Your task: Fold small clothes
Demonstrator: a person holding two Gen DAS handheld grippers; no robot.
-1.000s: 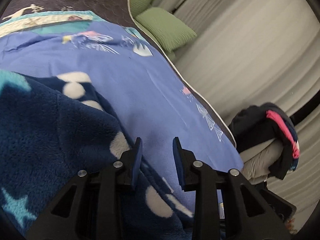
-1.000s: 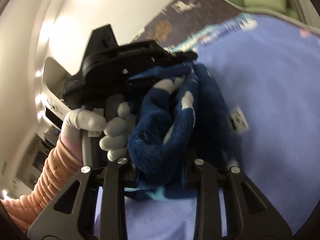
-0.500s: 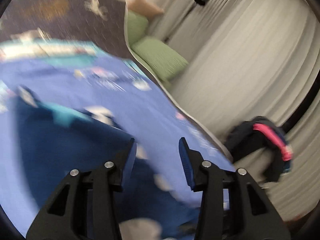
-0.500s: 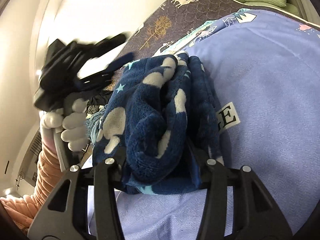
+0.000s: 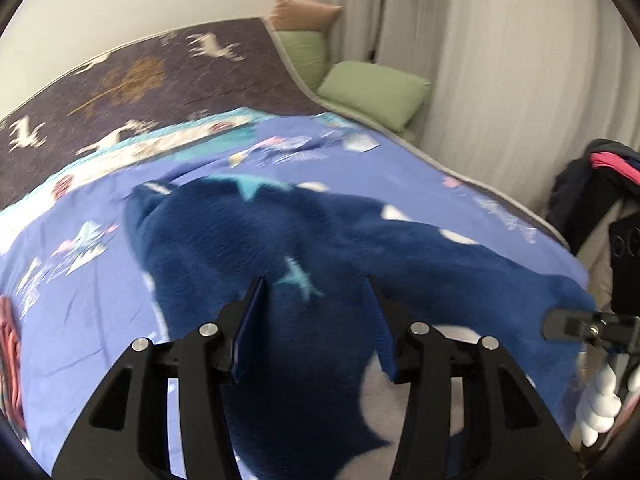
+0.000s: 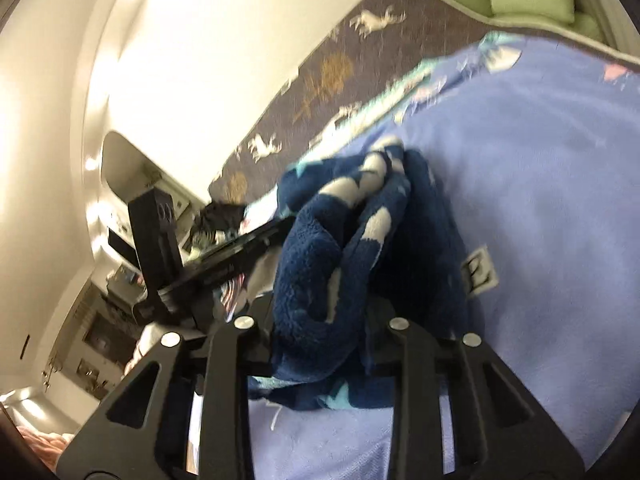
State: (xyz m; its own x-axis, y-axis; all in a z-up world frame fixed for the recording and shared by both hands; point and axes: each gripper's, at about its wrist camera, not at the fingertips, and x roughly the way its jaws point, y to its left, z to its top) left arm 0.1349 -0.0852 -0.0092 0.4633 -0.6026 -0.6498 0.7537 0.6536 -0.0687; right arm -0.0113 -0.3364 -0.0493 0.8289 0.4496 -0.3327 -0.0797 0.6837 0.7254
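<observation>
A dark blue fleece garment (image 5: 304,248) with white and teal shapes lies spread on the light blue bedsheet (image 5: 92,312). My left gripper (image 5: 316,304) is open and empty, hovering over the garment's near part. My right gripper (image 6: 320,312) is shut on a bunched fold of the same garment (image 6: 340,256), with the fleece filling the space between the fingers. A white label (image 6: 478,270) shows on the garment beside it. The left gripper's black body (image 6: 224,256) shows at the left in the right wrist view.
A dark quilt with deer and trees (image 5: 140,80) covers the far part of the bed. Green pillows (image 5: 372,92) lie at the far corner by grey curtains. A pile of dark and pink clothes (image 5: 596,184) sits at the right. Red striped fabric (image 5: 10,360) lies at the left edge.
My left gripper has risen and pulled back from the garment and opened wider. The garment now shows spread out below it. The right gripper keeps its hold on the fleece.
</observation>
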